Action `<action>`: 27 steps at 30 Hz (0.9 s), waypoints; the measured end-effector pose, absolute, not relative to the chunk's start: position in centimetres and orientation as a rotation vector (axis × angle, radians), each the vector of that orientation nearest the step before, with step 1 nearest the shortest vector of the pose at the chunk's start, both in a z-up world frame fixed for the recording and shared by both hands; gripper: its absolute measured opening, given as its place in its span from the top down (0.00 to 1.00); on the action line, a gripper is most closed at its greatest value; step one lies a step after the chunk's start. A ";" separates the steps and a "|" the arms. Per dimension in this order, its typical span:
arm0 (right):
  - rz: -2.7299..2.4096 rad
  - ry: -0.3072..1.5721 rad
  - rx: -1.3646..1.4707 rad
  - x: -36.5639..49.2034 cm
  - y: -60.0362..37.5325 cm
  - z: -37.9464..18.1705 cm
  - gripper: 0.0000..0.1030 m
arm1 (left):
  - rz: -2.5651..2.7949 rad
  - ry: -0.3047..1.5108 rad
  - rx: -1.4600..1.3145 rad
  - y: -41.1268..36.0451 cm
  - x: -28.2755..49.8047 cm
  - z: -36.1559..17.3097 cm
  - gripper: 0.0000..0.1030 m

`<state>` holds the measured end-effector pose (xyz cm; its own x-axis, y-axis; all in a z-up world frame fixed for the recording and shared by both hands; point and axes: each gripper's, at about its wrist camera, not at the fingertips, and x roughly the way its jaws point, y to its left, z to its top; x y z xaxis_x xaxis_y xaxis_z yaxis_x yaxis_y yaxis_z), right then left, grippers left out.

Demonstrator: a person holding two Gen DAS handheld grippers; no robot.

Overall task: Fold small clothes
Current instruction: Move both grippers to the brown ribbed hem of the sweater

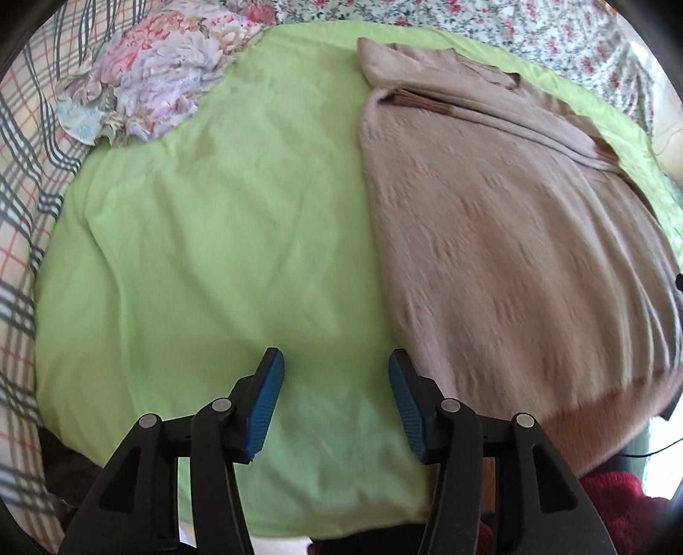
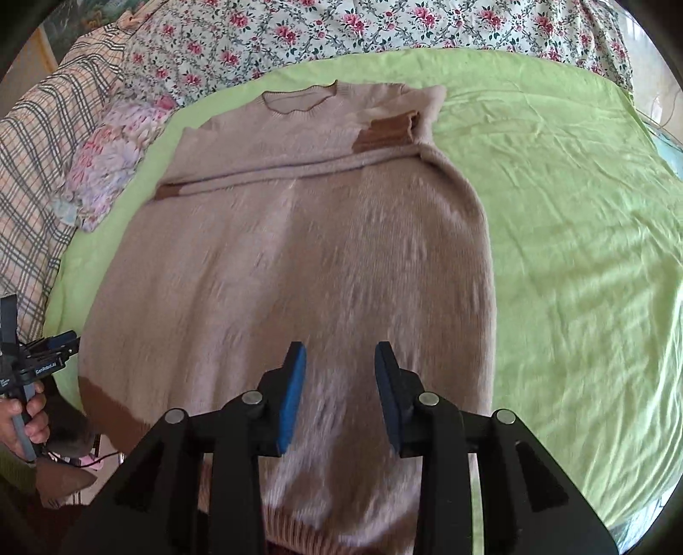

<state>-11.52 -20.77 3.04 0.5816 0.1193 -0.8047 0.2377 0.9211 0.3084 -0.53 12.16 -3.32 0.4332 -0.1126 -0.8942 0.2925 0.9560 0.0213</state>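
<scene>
The beige knit sweater (image 2: 299,256) is lying flat on the green sheet (image 2: 576,256), sleeves folded across, collar far, hem near. The right gripper (image 2: 340,392) is hovering over its near end, jaws spread and empty. The left gripper (image 1: 336,401), likewise spread, is hanging just left of it.

A light green sheet (image 2: 555,239) covers the bed. Behind it lies a white cloth printed with pink flowers (image 2: 341,30). A plaid blanket (image 1: 21,170) borders the far left, with a bunched pastel floral fabric (image 1: 153,81) on the sheet's corner. Something dark red, perhaps knitwear (image 1: 614,508), sits blurred at the near edge.
</scene>
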 end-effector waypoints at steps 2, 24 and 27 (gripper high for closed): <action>-0.070 0.960 0.412 -12.8 -20.6 2.9 0.66 | -0.268 1.099 0.176 12.0 -1.3 -3.6 0.50; -0.072 0.953 0.438 -19.5 -20.3 2.8 0.66 | -0.335 1.173 0.088 14.5 -5.9 -1.8 0.49; -0.062 0.962 0.436 -19.7 -20.7 2.8 0.66 | -0.345 1.180 0.075 14.2 -5.9 -1.3 0.49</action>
<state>-19.67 -20.69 2.79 0.5773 0.1398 -0.8045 0.2420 0.9117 0.3320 -5.88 14.21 -1.34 0.3354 -0.2252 -0.9148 0.3027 0.9453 -0.1217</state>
